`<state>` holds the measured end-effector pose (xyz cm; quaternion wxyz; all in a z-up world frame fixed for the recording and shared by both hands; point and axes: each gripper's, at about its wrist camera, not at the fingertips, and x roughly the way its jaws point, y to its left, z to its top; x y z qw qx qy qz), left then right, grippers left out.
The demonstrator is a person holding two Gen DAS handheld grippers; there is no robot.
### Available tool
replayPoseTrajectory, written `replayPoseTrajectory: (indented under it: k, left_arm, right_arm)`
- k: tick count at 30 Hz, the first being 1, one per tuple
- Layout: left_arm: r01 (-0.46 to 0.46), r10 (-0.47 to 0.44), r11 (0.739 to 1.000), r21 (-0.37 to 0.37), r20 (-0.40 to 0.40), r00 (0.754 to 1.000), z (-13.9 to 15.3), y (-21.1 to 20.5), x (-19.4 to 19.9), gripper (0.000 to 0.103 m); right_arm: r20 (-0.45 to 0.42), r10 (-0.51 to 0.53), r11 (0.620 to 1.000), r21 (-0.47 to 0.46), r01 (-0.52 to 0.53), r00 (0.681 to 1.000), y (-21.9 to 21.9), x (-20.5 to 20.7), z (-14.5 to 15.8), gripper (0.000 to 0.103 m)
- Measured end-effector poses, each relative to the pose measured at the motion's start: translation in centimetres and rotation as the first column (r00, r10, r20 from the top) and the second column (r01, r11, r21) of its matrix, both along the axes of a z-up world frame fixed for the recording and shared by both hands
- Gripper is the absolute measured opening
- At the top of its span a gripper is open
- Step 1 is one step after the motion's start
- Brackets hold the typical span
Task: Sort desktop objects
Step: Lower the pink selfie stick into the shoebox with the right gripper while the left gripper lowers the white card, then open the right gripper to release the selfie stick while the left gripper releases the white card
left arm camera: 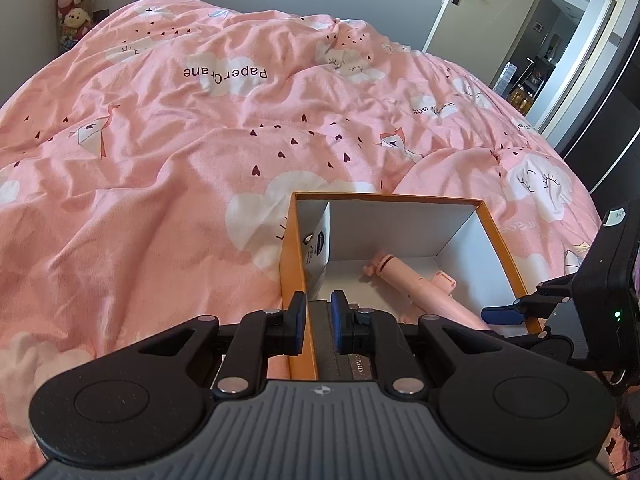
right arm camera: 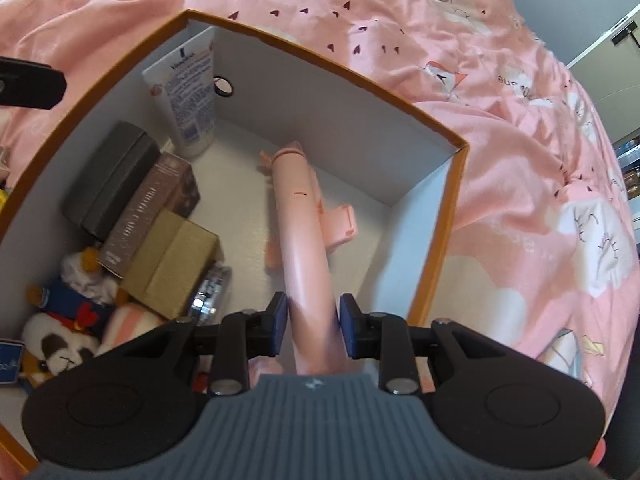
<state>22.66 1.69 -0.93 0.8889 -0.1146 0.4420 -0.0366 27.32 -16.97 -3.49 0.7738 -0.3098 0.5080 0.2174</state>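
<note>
An orange box [left arm camera: 500, 240] with a white inside stands on the pink bedspread [left arm camera: 160, 160]. My left gripper [left arm camera: 319, 322] is shut on the box's left wall [left arm camera: 298, 280], one pad outside and one inside. In the right wrist view the box rim [right arm camera: 304, 54] frames a pink selfie stick [right arm camera: 298, 216] lying on the box floor. My right gripper [right arm camera: 313, 326] has a pad on each side of the stick's near end, with small gaps showing. The stick also shows in the left wrist view [left arm camera: 404, 276], with the right gripper's fingertip [left arm camera: 502, 314] at the box's right wall.
Inside the box along the left: a white lotion tube [right arm camera: 188, 96], a dark grey case [right arm camera: 108, 176], a brown box [right arm camera: 148, 216], a gold box [right arm camera: 176, 264] and plush toys [right arm camera: 68, 320]. A door [left arm camera: 452, 8] stands open beyond the bed.
</note>
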Motion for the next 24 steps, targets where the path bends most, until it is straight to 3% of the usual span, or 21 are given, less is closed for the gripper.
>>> replayPoseTrajectory:
  k: [9,15,24]
  left_arm:
    - [0.018,-0.018,1.000,-0.005,-0.006,1.000,-0.2,-0.5,0.3,0.014]
    - [0.022,-0.022,1.000,0.006,-0.013,1.000,-0.1,-0.7,0.3,0.014]
    - [0.021,-0.020,1.000,0.010,-0.016,1.000,-0.2,-0.8,0.5,0.014]
  right_arm:
    - [-0.061,-0.023,0.992,0.124,0.030,0.998,-0.8,0.8,0.0,0.025]
    - [0.057,0.061,0.994,0.088,-0.066,0.996,1.5,1.3,-0.6,0.025]
    - [0.060,0.189,0.981,0.026,-0.191,0.980,3.7,4.1,-2.9,0.028]
